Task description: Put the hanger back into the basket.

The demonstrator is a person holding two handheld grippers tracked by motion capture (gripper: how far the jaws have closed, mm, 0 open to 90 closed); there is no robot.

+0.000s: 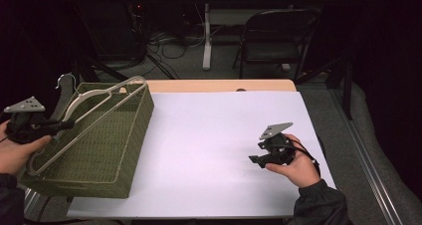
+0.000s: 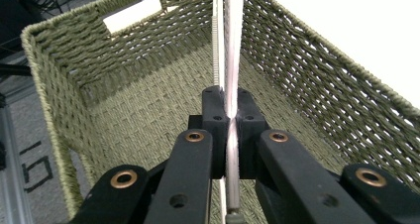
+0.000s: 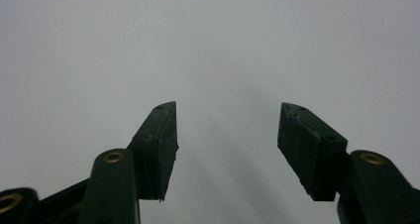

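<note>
**A hanger held over the green basket**

From the high view, a green woven basket (image 1: 112, 150) sits on the left part of the white table (image 1: 214, 150). It hangs a little past the table's left edge. A pale clothes hanger (image 1: 82, 118) lies slanted over the open top of the basket, with its hook (image 1: 66, 78) sticking out past the basket's far left corner. The left gripper (image 1: 69, 123) comes in from the left side of the basket and pinches the hanger's near arm tight. The hand (image 1: 15, 153) holding it is just left of the basket. The right gripper (image 1: 255, 160) is far to the right of the basket, low over the bare white table, and nothing is in it. A black chair (image 1: 276, 38) stands on the floor well behind the basket's table.

From the left gripper view, the two black jaws are squeezed together on the thin pale hanger (image 2: 233, 50) (you see it edge-on, like a stripe). The basket (image 2: 124, 110) is right below, and the hanger runs up over its inside toward the far wall with the handle hole.

From the right gripper view, the jaws stand wide apart over the white table (image 3: 213, 50), with only bare tabletop between them.
</note>
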